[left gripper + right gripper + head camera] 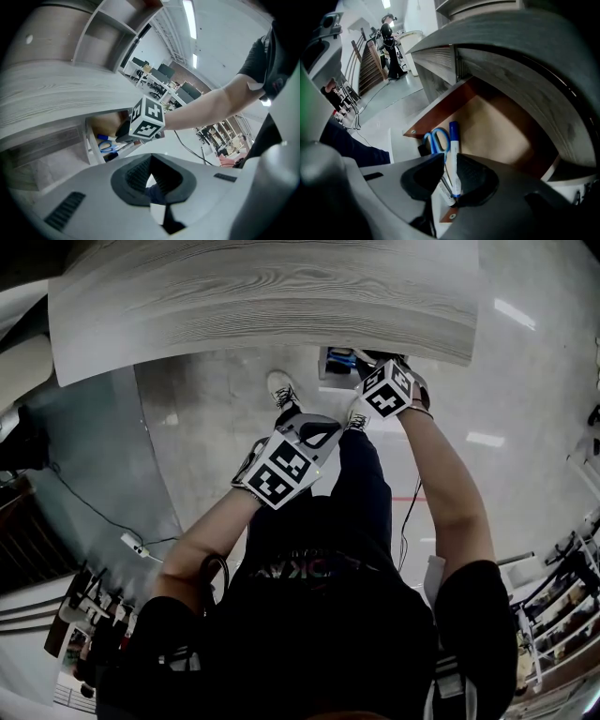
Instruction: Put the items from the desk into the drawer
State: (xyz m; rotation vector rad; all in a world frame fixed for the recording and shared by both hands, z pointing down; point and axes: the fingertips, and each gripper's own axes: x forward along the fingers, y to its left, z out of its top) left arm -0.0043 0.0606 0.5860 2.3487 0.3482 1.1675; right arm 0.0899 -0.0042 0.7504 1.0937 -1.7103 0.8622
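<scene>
R hand-held gripper (451, 157) over open drawer (501, 124), jaws apart, blue marker (453, 136) loose btwn pads, lying beside blue scissors (435, 138). Marker prob. light, stiff, slick plastic; grab mid-barrel. L hand-held gripper (151, 159): tips together, empty.

The table (281, 296) is pale grey with a streaky wood grain. The drawer (501, 122) is tan inside, with a reddish-brown edge. The scissors (437, 138) have bright blue handles. The marker (453, 150) is white with a blue cap. The left gripper (151, 161) and right gripper (448, 164) are light grey with dark ribbed pads, and their cubes carry black-and-white squares. The floor (525, 362) is glossy pale grey. The trousers (361, 484) look navy, perhaps black.
</scene>
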